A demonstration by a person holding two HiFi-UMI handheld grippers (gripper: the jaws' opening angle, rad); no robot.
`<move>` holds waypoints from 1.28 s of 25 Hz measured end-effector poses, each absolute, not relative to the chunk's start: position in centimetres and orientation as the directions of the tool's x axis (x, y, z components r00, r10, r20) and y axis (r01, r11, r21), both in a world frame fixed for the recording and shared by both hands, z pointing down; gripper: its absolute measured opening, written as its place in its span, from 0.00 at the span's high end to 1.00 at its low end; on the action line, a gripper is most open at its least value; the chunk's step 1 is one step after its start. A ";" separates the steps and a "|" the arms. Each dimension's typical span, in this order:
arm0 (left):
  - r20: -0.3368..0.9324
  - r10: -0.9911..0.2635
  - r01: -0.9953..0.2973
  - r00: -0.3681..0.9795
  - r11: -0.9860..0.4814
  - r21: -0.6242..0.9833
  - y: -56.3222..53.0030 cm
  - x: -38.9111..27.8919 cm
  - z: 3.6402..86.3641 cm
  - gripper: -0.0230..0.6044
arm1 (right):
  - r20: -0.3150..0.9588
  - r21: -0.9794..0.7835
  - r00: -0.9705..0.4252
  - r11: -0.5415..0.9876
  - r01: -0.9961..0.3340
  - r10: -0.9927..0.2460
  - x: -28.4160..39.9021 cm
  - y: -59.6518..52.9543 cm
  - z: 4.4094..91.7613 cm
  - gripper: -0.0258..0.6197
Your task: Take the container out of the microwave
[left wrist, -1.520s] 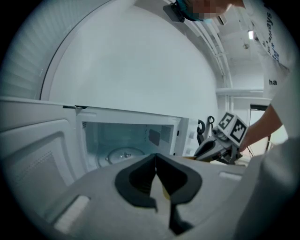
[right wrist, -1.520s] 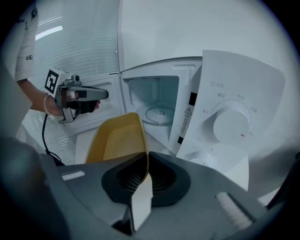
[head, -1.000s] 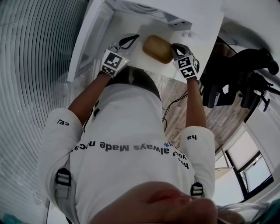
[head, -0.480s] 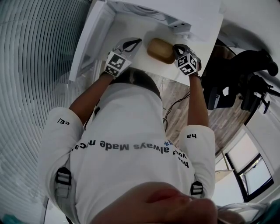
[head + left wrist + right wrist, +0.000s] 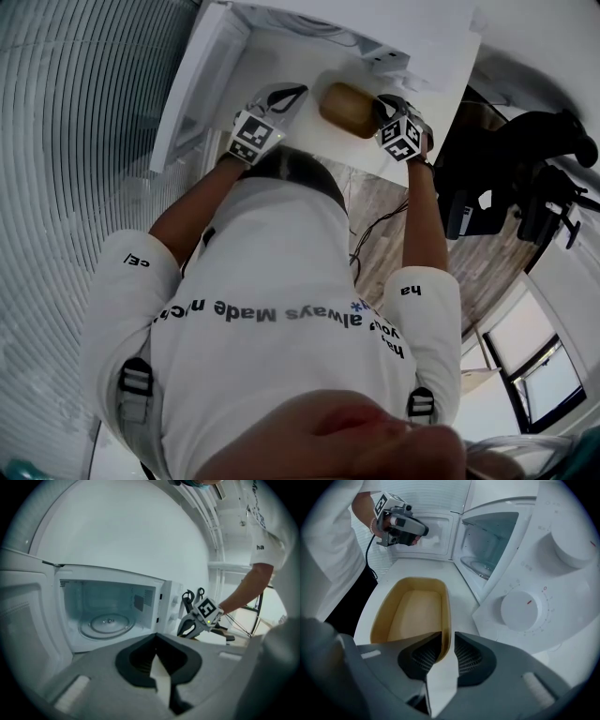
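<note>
The tan plastic container [image 5: 347, 108] rests on the white table [image 5: 309, 136], outside the microwave [image 5: 108, 616]. It is empty, as the right gripper view shows [image 5: 412, 616]. My right gripper [image 5: 446, 651] straddles the container's near rim. Its jaws have just been opening: the left pad lies against the wall and a slit shows at the right pad. From above, that gripper [image 5: 382, 105] sits at the container's right end. My left gripper [image 5: 156, 641] is shut on nothing and hovers in front of the open microwave cavity, left of the container [image 5: 286, 94].
The microwave door [image 5: 192, 84] swings out at the left, and its glass turntable [image 5: 105, 624] is bare. The control dials [image 5: 522, 611] stand close to my right gripper. A black office chair [image 5: 525, 178] sits beyond the table's right edge.
The right gripper has come down with the container onto the table and rolled a little. Its hold on the rim has loosened. The left gripper has hardly moved.
</note>
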State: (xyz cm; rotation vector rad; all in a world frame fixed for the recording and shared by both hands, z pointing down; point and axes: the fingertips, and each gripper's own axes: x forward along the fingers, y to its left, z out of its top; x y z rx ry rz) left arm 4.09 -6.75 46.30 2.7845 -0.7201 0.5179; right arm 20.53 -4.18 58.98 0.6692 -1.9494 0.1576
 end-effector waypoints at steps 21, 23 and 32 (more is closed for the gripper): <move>0.269 -0.462 -0.512 0.845 -0.844 0.158 -6.6 4.1 36.5 0.96 | 0.419 -0.025 -0.352 0.377 -0.926 -0.837 18.0 -3.8 36.0 0.93; 0.246 -0.468 -0.512 0.849 -0.843 0.162 -6.4 4.1 34.4 0.96 | 0.376 -0.025 -0.341 0.359 -0.933 -0.862 17.1 -3.5 33.3 0.93; 0.140 -0.483 -0.501 0.864 -0.851 0.159 -5.6 4.1 25.1 0.96 | 0.254 -0.052 -0.329 0.327 -0.944 -0.909 13.6 -2.4 23.9 0.95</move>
